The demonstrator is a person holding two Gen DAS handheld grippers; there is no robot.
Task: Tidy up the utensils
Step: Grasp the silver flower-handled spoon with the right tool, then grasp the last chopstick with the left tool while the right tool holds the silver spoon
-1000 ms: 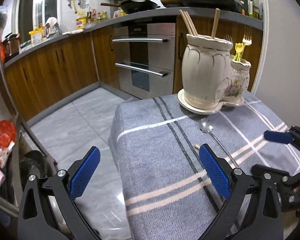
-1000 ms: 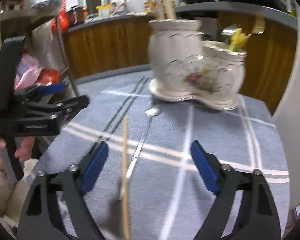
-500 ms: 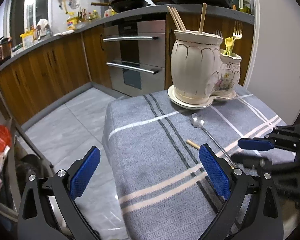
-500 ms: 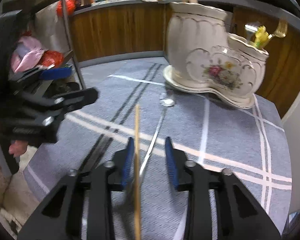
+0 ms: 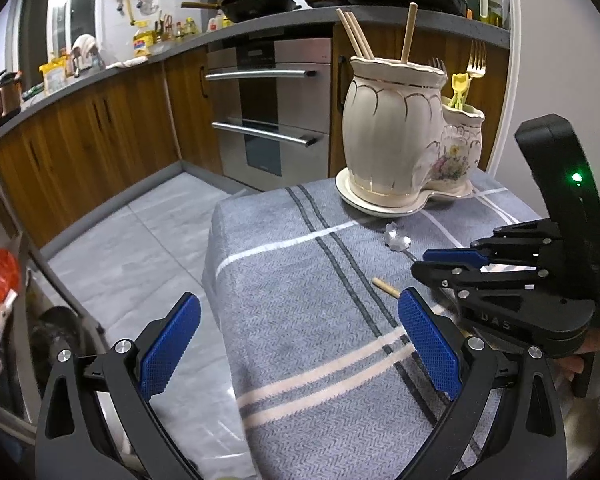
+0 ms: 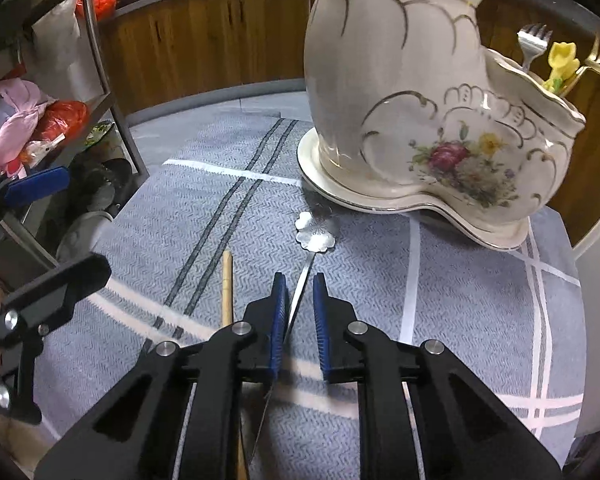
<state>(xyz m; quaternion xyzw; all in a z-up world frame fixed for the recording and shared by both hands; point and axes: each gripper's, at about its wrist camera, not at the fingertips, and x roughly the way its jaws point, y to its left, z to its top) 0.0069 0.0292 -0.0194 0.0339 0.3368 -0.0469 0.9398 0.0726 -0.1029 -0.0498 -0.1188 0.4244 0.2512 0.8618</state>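
Spoon (image 6: 315, 232): flower-shaped silver bowl flat on the grey striped cloth of the table (image 6: 480, 300), just short of the holder's saucer; thin handle runs back toward the camera and passes between the blue pads of the right gripper (image 6: 299, 312).

Right gripper: jaws closing, handle between them. It lies against the left pad; a narrow gap shows beside the other pad, so no firm pinch yet.

Chopstick (image 6: 227, 292): wooden, on the cloth just left of the right gripper, roughly parallel to the spoon handle, outside the jaws.

Holder (image 6: 400, 92): cream ceramic, two joined pots on one saucer. The left wrist view shows chopsticks standing in the tall pot (image 5: 392, 120); forks and a yellow utensil in the low floral pot (image 5: 462, 140).

Left gripper (image 5: 300, 344): released, pads wide apart, nothing between them, hovering over the near table edge.

Step in hand (judgement): picking up the spoon.

Next move calls for: finish the squeeze on the thin handle, lift clear without dragging the chopstick, tip the spoon upright, lower it into the low pot among the forks. Risk: the slim handle may pivot in the pads.
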